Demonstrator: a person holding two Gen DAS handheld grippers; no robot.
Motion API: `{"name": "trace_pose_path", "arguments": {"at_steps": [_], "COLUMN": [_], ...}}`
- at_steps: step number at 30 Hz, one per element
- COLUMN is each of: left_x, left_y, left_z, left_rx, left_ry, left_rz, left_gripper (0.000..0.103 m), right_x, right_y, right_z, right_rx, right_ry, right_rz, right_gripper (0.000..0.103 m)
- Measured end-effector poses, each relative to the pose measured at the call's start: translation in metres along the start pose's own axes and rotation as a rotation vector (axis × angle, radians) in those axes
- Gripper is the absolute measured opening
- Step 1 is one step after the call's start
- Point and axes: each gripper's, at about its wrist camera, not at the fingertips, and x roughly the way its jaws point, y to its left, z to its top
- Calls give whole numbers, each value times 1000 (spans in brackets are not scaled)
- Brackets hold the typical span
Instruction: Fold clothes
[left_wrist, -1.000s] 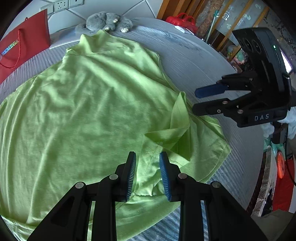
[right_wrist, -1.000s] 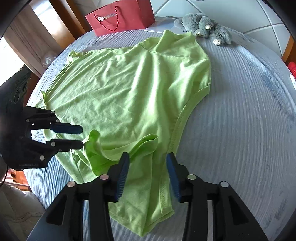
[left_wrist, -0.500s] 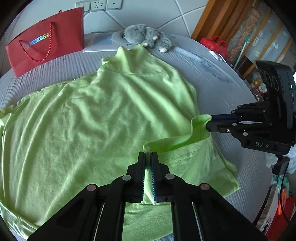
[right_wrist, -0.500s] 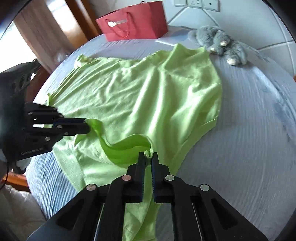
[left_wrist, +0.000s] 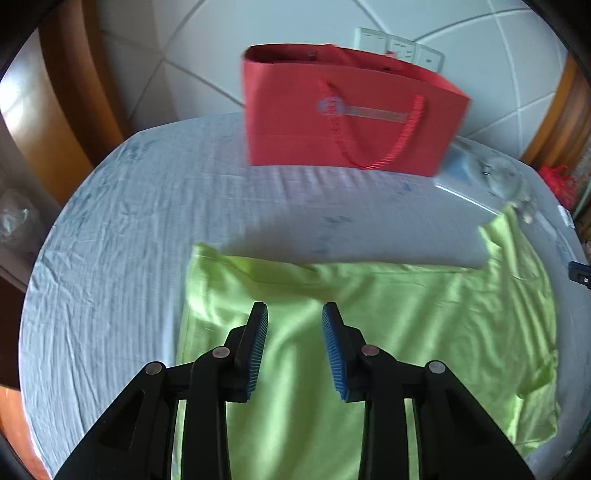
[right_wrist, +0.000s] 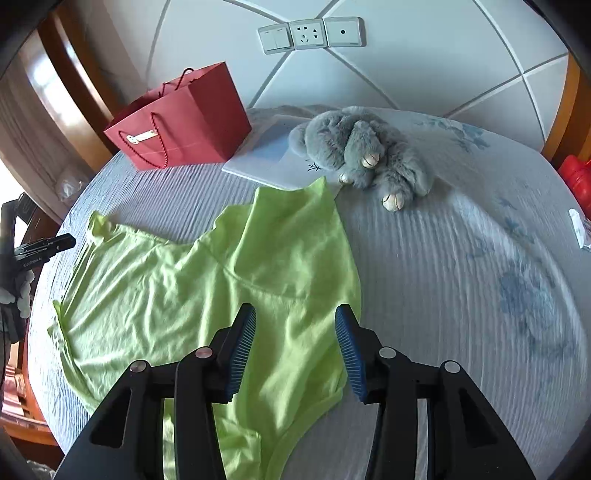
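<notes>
A: While the bed (right_wrist: 461, 266) takes most of both views, where does the green shirt (right_wrist: 207, 295) lie on it?

B: It lies spread on the grey sheet, left of the middle, with one side already laid over the body. I judge that one fold is made and the next is not yet begun.

A: And the two grippers?

B: The left gripper (left_wrist: 294, 332) hangs above the cloth, jaws opening and parted narrowly, nothing between the pads. The right gripper (right_wrist: 295, 332) also is opening, a little wider, empty above the shirt's right edge.

A: What does the next move need?

B: I think a new grip on a free edge, perhaps the sleeve at the far left.

A: Is there room?

B: On the right, much bare sheet. Behind, the red bag (right_wrist: 184, 122) stands well apart; the grey plush toy (right_wrist: 369, 147) lies near the collar.
</notes>
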Motion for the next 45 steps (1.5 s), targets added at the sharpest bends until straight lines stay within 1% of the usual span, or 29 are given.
{"name": "trace_pose_path", "arguments": {"at_steps": [2, 5, 9, 13, 15, 16, 17, 18, 19, 20, 21, 22, 24, 26, 29, 32, 34, 36, 38, 40, 43, 44, 45], "left_x": [15, 33, 56, 76, 78, 78, 78, 78, 77, 76, 73, 68, 54, 32, 0, -23, -29, -32, -29, -25, -24, -25, -27], "left_y": [31, 57, 63, 60, 55, 53, 52, 49, 44, 41, 39, 39, 42, 46, 52, 57, 62, 70, 74, 73, 70, 70, 71], "left_z": [11, 23, 29, 30, 30, 29, 29, 29, 28, 27, 27, 27, 27, 24, 13, -4, -15, -27, -38, -44, -56, -63, -70], "left_rx": [-34, -48, -29, -7, 23, 30, 32, 43, 60, 76, 81, 75, 50, 43, 51, 73, 75, 70, 66, 74, 93, 102, 112], "left_ry": [18, 33, 58, 89, 70, 63, 62, 59, 55, 48, 36, 24, -6, -51, -103, -119, -113, -97, -65, -40, -8, -1, 6], "left_rz": [10, -3, -21, -51, -47, -55, -71, -65, -44, -34, -31, -30, -54, -74, -88, -93, -93, -93, -93, -79, -58, -57, -55], "left_gripper": [31, 31, 32, 31, 31, 29, 11, 5, 4, 3, 3, 3, 3, 3, 3, 3, 3, 3, 4, 5, 11, 11, 11], "right_x": [16, 41, 73, 97, 109, 112, 115, 116, 117, 117, 115, 112, 95, 67, 16, -23, -46, -60, -61, -52, -30, -26, -25], "right_y": [-3, -6, -11, -13, -12, -10, -8, -3, 2, 7, 10, 11, 12, 15, 20, 33, 40, 51, 57, 59, 54, 49, 44], "right_z": [16, 39, 63, 78, 82, 83, 83, 83, 81, 79, 77, 75, 70, 61, 36, 11, -16, -45, -75, -103, -132, -140, -146], "right_rx": [18, 31, 34, 19, 2, -20, -44, -73, -106, -135, -149, -151, -139, -127, -120, -128, -130, -136, -136, -117, -62, -36, -11], "right_ry": [11, 32, 57, 63, 67, 55, 47, 39, 28, 21, 19, 17, -16, -67, -135, -163, -169, -150, -100, -30, 75, 107, 125], "right_rz": [-13, -37, -63, -80, -94, -105, -113, -128, -156, -177, -178, -168, -133, -96, -34, 14, 46, 63, 69, 66, 23, 18, 19], "right_gripper": [45, 45, 45, 46, 47, 48, 48, 45, 27, 23, 11, 1, 1, 1, 1, 1, 1, 1, 1, 1, 4, 6, 11]}}
